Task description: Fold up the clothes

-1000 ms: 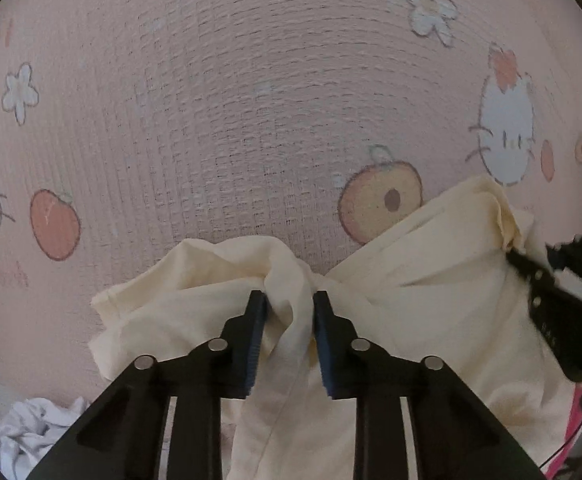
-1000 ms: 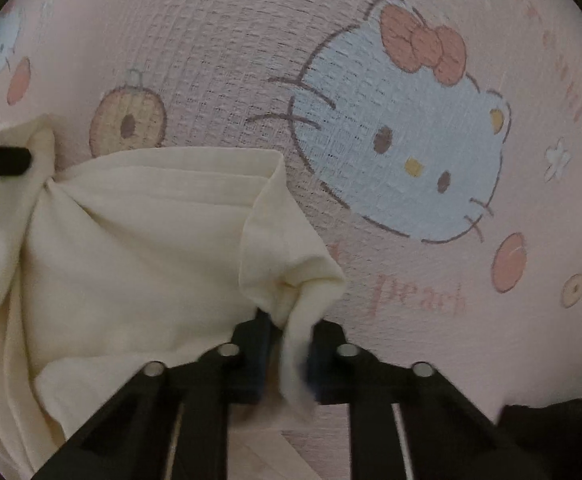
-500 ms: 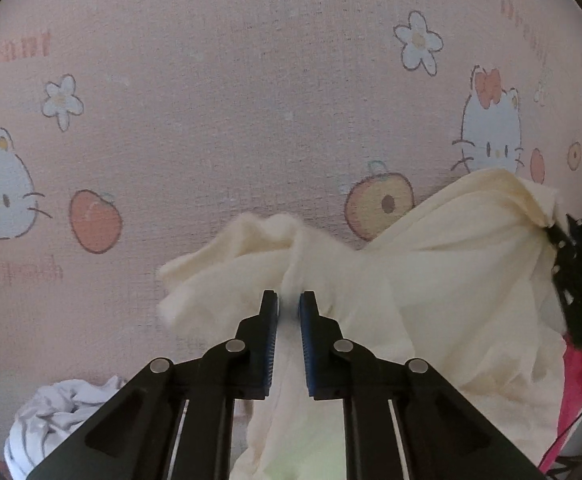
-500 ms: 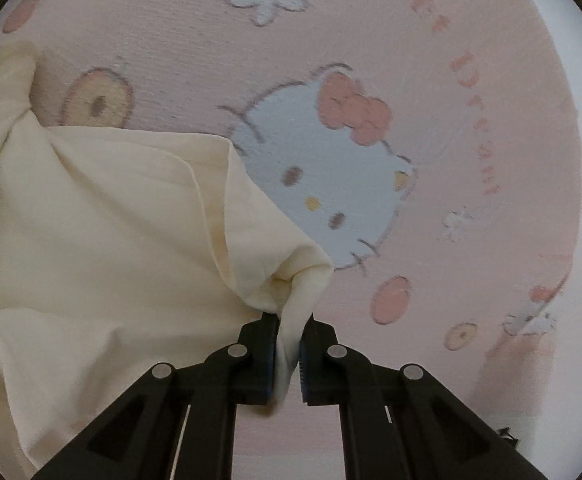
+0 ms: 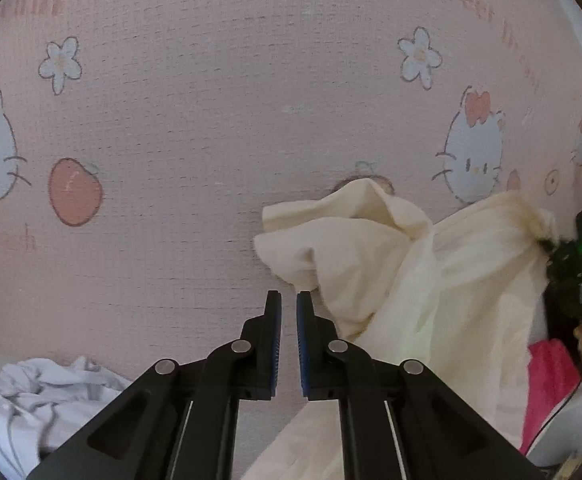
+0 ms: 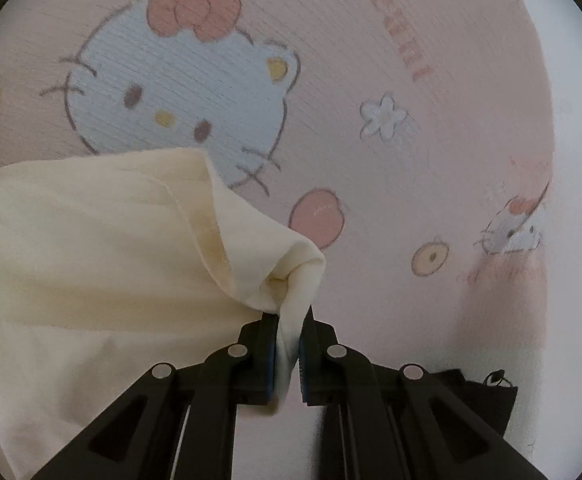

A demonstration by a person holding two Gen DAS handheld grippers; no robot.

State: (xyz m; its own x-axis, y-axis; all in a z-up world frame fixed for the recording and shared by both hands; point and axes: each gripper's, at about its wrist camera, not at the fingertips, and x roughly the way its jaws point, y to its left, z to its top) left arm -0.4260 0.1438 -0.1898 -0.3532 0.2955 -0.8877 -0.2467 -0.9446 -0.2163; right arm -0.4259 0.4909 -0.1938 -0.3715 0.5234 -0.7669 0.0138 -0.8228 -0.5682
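Pink cartoon bedsheet (image 5: 211, 120) lies below; right gripper (image 6: 289, 320) pinches the cream shirt (image 6: 91, 260), while the left gripper (image 5: 289, 300), nearly closed, holds nothing; only its view shows white clothes (image 5: 31, 396).

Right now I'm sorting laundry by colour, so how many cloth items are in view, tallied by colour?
Cream garment: 1
White crumpled garment: 1
Bright pink fabric, only partly visible: 1
Pink printed bed cover underneath: 1
Total: 4
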